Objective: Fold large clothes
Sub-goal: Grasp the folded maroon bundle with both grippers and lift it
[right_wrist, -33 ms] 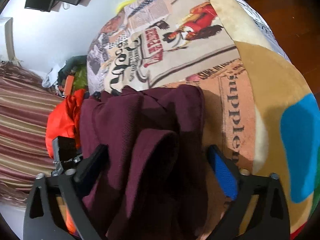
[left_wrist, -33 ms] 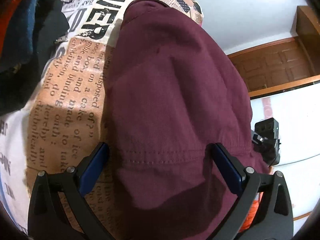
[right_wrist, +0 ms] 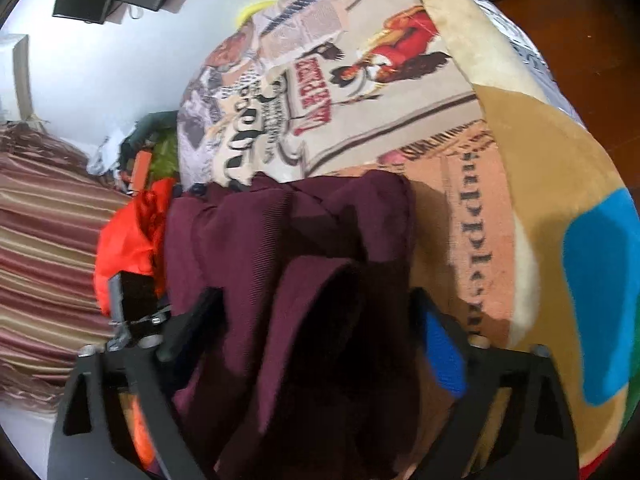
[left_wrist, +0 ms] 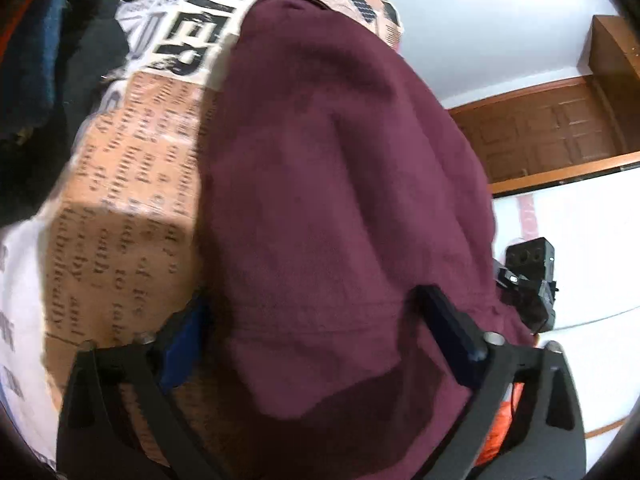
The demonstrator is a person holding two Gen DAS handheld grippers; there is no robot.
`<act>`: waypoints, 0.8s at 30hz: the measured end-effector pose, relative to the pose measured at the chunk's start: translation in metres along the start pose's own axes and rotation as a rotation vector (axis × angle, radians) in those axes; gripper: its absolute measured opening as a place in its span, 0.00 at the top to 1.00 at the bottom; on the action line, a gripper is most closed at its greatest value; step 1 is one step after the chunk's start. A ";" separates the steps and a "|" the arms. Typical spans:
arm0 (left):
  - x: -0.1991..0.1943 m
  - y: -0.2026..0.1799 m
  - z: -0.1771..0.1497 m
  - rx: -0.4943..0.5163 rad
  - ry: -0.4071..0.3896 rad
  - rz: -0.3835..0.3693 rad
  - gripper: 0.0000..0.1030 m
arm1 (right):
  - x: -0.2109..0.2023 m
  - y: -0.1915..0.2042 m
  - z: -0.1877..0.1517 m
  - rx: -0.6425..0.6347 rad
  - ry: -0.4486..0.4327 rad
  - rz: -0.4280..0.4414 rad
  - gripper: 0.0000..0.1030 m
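Right now both tongs stand spread wide, gripping nothing. Between the arms of the left tongs [left_wrist: 316, 320] the maroon garment [left_wrist: 332, 184] lies across the newspaper-print blanket [left_wrist: 132, 200], its stitched hem nearest them. The right tongs [right_wrist: 316, 312] straddle its bunched, folded end [right_wrist: 288, 248]; an orange cloth [right_wrist: 128, 240] sits just left of them
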State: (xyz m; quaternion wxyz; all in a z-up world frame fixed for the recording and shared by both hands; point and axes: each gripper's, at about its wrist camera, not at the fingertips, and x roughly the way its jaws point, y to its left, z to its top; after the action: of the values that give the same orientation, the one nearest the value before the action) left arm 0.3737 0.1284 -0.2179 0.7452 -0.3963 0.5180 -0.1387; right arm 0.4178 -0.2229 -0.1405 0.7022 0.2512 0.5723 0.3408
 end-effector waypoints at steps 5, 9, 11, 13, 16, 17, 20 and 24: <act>-0.014 -0.016 -0.006 0.045 -0.034 0.010 0.35 | -0.012 0.017 -0.007 -0.021 -0.019 -0.029 0.55; -0.039 -0.032 -0.010 0.080 -0.068 -0.016 0.55 | -0.025 0.038 -0.014 -0.048 -0.041 -0.049 0.66; -0.055 -0.045 -0.013 0.112 -0.086 -0.027 0.62 | -0.032 0.053 -0.017 -0.075 -0.054 -0.047 0.69; -0.076 -0.063 -0.017 0.160 -0.121 -0.015 0.65 | -0.038 0.071 -0.020 -0.108 -0.068 -0.043 0.69; -0.114 -0.083 -0.022 0.215 -0.191 -0.015 0.65 | -0.048 0.105 -0.022 -0.177 -0.106 -0.040 0.70; -0.127 -0.087 -0.025 0.226 -0.212 -0.019 0.65 | -0.051 0.118 -0.023 -0.202 -0.122 -0.034 0.70; -0.177 -0.101 -0.026 0.266 -0.292 -0.028 0.65 | -0.057 0.157 -0.021 -0.268 -0.163 0.000 0.70; -0.250 -0.109 -0.024 0.316 -0.400 -0.001 0.65 | -0.054 0.208 -0.015 -0.344 -0.196 0.054 0.70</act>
State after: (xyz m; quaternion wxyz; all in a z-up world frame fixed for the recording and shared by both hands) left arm 0.2683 0.2010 0.0239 0.8856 -0.2947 0.3320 -0.1369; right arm 0.3571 -0.1311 0.0448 0.7777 0.1747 0.4277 0.4262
